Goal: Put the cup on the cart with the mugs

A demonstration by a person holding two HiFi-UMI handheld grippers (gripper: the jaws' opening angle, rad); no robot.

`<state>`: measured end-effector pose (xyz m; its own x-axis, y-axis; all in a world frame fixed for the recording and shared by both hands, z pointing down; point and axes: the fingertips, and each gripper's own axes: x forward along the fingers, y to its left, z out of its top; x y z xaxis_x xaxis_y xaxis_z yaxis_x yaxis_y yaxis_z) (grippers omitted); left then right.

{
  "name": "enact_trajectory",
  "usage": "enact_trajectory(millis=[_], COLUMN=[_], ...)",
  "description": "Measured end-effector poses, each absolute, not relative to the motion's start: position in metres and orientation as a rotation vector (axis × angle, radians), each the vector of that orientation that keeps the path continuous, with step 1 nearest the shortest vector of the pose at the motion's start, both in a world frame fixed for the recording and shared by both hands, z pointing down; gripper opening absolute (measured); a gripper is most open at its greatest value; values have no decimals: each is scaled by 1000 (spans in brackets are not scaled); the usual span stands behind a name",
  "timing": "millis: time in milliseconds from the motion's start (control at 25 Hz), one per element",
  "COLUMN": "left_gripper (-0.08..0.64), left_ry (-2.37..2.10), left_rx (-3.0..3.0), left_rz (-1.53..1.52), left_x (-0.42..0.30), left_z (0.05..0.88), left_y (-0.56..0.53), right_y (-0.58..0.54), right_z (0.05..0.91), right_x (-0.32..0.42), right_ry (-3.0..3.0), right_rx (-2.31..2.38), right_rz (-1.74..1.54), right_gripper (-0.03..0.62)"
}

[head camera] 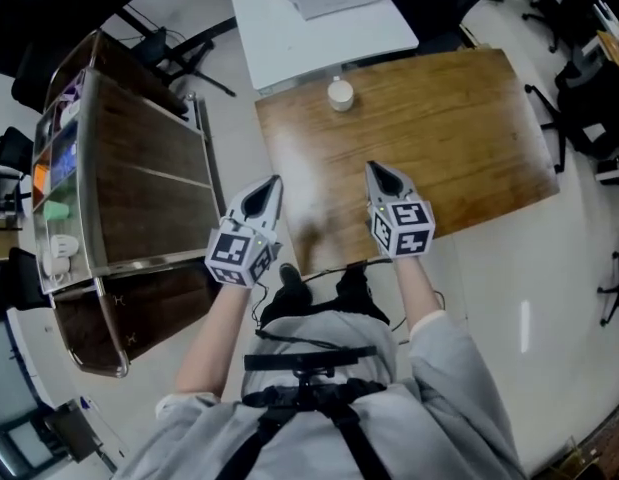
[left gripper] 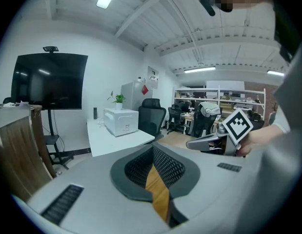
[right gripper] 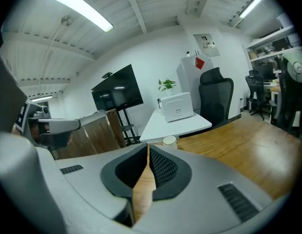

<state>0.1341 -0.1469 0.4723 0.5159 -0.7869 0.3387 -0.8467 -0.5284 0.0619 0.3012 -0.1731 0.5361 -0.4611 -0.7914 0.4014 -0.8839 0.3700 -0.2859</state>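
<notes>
Head view: a small pale cup (head camera: 340, 94) is seen upright at the far edge of the wooden worktop (head camera: 469, 138), well apart from the left gripper (head camera: 275, 181) and right gripper (head camera: 372, 168), both pressed together and empty. It is judged light, possibly paper and easily crushed, so it is best pinched gently across its wall.

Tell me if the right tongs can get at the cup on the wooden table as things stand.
Probably yes. The cup stands near the far edge of the wooden table, and only bare tabletop lies between it and the right tongs. Their jaws are shut and empty, so they must open first.
</notes>
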Motion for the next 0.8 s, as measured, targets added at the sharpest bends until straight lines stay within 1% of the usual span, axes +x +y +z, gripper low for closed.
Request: enact_trajectory(millis=[40,120,200,280,360,600,720,800], left_gripper=[5,5,5,5,5,5,5,5], left_ry=[-1386,-1355,-1311,-1274,-1266,-1244,-1253,-1274], left_rx=[2541,2552,2570,2582,2581,2567,2559,2545], left_rz=[407,412,418,428,430,446,444,446], left_x=[135,136,135,133,130,135,139,139], left_z=[475,484,498,511,522,553,559,565], left_y=[-153,-165,-176,-188,-199,-233,-250,-262], right_y=[-180,-197,-214,-233,-250,-309,-339,-358], right_z=[542,553,565,580,598,642,666,682], right_x=[299,294,286,276,267,264,264,262], right_ry=[-2420,-2397,-2373,-2347,-2325,-2254,-2229,-2227], right_rx=[1510,1514,1508,1489,1471,1513,1529,1536], right_rz=[695,673,623,587,584,566,569,572], right_gripper=[28,42,87,156,244,424,481,499])
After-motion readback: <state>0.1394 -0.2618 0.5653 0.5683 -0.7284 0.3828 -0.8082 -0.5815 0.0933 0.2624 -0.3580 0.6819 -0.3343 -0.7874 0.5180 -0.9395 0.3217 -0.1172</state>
